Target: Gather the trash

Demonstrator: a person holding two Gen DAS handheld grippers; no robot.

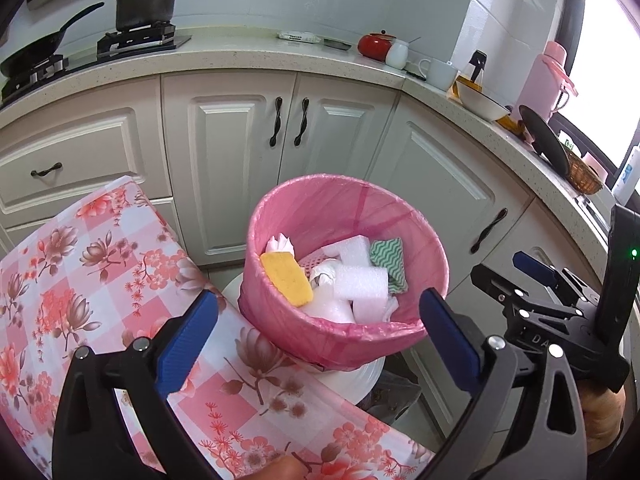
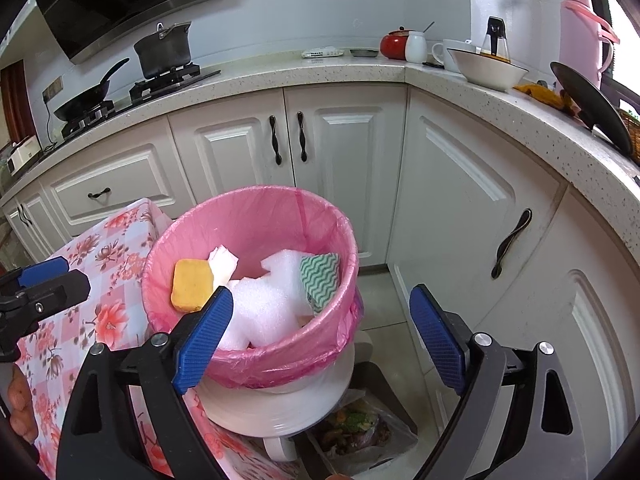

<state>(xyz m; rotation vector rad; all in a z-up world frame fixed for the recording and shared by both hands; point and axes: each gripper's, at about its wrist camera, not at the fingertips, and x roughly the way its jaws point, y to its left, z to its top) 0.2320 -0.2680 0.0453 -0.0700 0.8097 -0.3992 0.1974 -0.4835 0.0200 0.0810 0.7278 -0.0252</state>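
You are holding both tongs, left (image 1: 318,332) and right (image 2: 320,334), spread wide and empty over the pink-lined bin (image 2: 288,356). It is sitting beside the floral desk (image 1: 80,248), already holding sponge (image 2: 191,285), foam (image 2: 264,308) and cloth (image 2: 322,280), probably ready for bagging.

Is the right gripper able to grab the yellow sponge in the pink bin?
Probably yes. The right gripper is open and empty above the bin, and the yellow sponge lies on top against the bin's wall, nothing covering it.

Home kitchen, gas stove (image 1: 136,40), pot (image 1: 146,0), white cabinets (image 1: 228,152)
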